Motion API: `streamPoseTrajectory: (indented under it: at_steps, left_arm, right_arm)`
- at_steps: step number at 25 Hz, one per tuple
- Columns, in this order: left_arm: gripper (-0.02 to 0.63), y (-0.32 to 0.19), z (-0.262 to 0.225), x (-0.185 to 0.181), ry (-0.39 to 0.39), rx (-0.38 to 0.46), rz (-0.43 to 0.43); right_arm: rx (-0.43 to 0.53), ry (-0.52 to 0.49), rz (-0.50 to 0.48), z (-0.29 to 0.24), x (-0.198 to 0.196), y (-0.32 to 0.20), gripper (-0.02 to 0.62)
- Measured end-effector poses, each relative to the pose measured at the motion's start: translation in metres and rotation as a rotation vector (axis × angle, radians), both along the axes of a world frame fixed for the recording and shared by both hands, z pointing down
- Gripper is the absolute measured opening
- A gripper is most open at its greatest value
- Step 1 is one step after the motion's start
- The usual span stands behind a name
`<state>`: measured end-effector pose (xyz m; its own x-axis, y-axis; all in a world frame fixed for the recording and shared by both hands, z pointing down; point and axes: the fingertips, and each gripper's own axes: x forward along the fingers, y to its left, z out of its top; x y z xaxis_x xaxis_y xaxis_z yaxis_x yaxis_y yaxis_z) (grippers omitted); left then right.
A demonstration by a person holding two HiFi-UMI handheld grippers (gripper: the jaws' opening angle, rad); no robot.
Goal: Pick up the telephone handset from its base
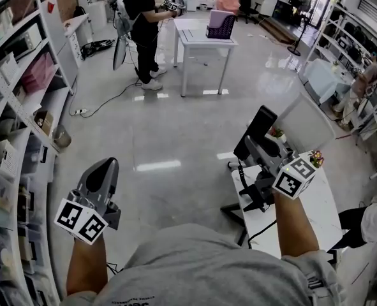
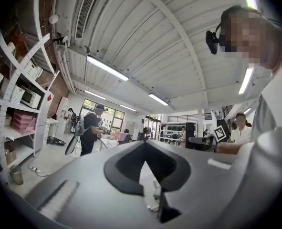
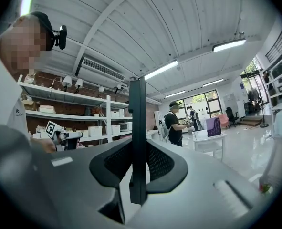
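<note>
My right gripper (image 1: pixel 259 146) is shut on the telephone handset (image 1: pixel 256 131), a flat black slab that sticks up and forward out of the jaws, held in the air above the white table (image 1: pixel 325 212). In the right gripper view the handset (image 3: pixel 137 128) stands upright, pinched between the two pads. A black cable lies on the table under that gripper; the base is hidden from me. My left gripper (image 1: pixel 103 171) hangs over the floor at the left, shut and empty. In the left gripper view its pads (image 2: pixel 131 162) meet with nothing between them.
Shelving (image 1: pixel 16 139) full of boxes runs along the left. A person (image 1: pixel 142 24) stands at the back by a white table (image 1: pixel 204 40) bearing a purple basket (image 1: pixel 220 24). A small plant (image 1: pixel 316 158) and a translucent bin (image 1: pixel 306 120) sit near my table.
</note>
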<state>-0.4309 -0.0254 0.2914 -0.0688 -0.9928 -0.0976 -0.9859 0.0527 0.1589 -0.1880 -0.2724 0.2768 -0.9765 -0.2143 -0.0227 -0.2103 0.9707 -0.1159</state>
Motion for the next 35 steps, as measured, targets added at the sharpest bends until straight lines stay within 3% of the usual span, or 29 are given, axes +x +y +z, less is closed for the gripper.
streamPoseTrajectory:
  at_steps: [35]
  left_arm:
    - [0.058, -0.003, -0.006, 0.011, -0.016, -0.008, 0.032]
  right_arm:
    - [0.020, 0.008, -0.016, -0.001, -0.004, 0.003, 0.077]
